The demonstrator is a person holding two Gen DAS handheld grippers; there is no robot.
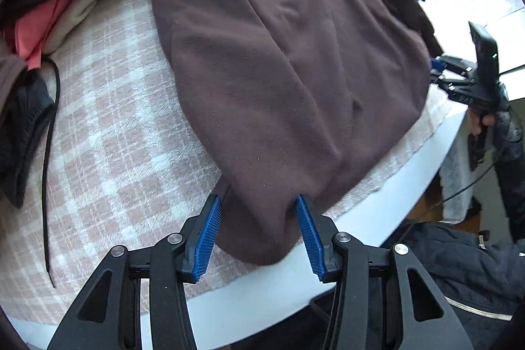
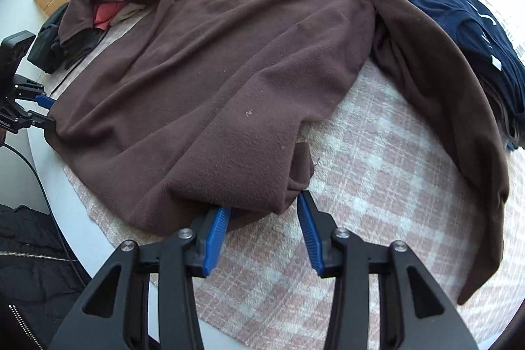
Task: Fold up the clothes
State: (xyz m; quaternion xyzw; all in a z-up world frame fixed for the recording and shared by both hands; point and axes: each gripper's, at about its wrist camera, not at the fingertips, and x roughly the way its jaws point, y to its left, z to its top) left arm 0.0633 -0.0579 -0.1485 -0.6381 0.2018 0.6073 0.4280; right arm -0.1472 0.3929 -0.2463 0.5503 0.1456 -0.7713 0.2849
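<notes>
A brown fleece top is lying spread across the checked cloth covering the bench, hem toward the person, collar away at 12 o'clock in the right wrist view. Both grippers are sitting at the hem's two corners, which suits pulling the body flat or lifting the hem for a fold; the pictures are not settling which.

The left gripper is standing with its blue pads parted, a hem corner drooping between them over the bench edge, not pinched. The right gripper is likewise spread, its left pad tucked under the hem fold at 6 o'clock, its right pad beside the cloth, so nothing is being clamped.

One sleeve is trailing out toward 3 to 5 o'clock, unfolded; the other is bunching at 10 o'clock over a heap of pink and grey clothes. A navy garment is lying at 2 o'clock, apart, perhaps set aside to keep the working area free
</notes>
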